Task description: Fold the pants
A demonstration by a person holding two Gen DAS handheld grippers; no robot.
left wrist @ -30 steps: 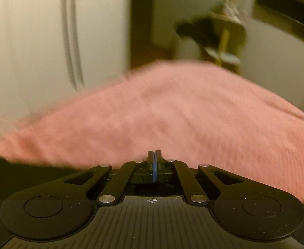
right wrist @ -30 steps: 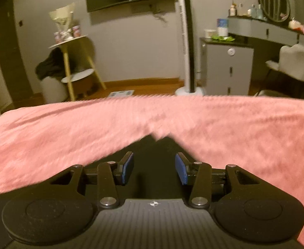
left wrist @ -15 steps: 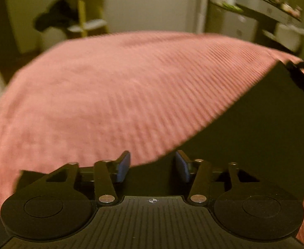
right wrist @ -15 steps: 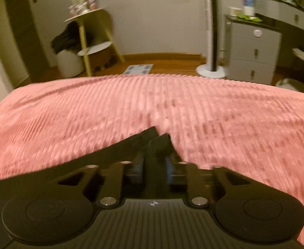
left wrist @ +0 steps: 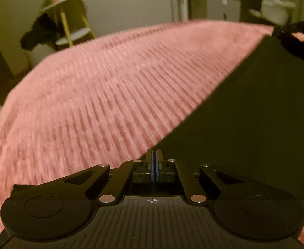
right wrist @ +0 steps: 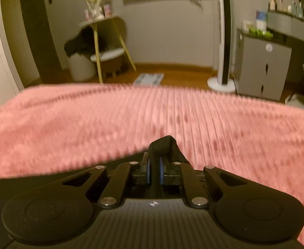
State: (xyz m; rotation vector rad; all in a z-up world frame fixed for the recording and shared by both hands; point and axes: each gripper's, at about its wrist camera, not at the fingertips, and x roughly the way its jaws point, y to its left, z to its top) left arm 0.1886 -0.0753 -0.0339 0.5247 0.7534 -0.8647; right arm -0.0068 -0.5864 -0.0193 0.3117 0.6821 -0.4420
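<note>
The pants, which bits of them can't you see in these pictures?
- Left wrist view: the pants run off the right edge, and the left gripper covers their near part. Whether it pinches cloth is unclear.
- Right wrist view: only a small fold shows in the right gripper; the gripper body hides the rest.
- Both views: the blanket is blurred.

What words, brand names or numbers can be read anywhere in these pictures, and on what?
No text can be read.
Bottles and boxes on the grey cabinet: labels too blurred.
Small items on the yellow side table: too blurred.
Black pants and pink bedspread: no lettering visible.
Crosshair mark on the gripper body: a symbol, not text.
</note>
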